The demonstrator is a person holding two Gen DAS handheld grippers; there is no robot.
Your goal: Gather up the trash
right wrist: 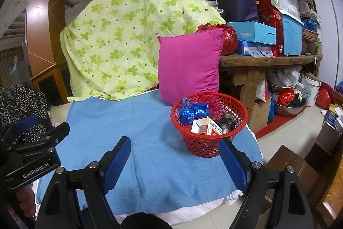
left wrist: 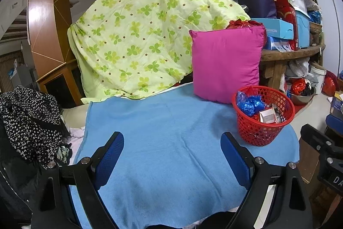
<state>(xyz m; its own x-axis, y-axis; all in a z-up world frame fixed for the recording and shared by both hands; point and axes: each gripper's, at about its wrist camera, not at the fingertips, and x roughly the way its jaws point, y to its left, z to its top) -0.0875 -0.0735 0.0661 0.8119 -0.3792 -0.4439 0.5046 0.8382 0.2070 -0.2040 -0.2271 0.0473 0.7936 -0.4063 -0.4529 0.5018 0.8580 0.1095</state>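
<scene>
Trash (right wrist: 201,119), blue wrappers and a small carton, sits gathered in the red basket (right wrist: 233,136) on the blue towel (left wrist: 171,143), judged done. Left claw (left wrist: 172,159) and right claw (right wrist: 175,161) both gape empty above bare cloth, nothing left to grip.

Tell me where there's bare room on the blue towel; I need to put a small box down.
The blue towel is bare from its left edge across the middle, between the floral quilt behind and the open left gripper in front. The right side is crowded: the red basket with trash sits there, the pink pillow just behind it. The right gripper is open too.
</scene>
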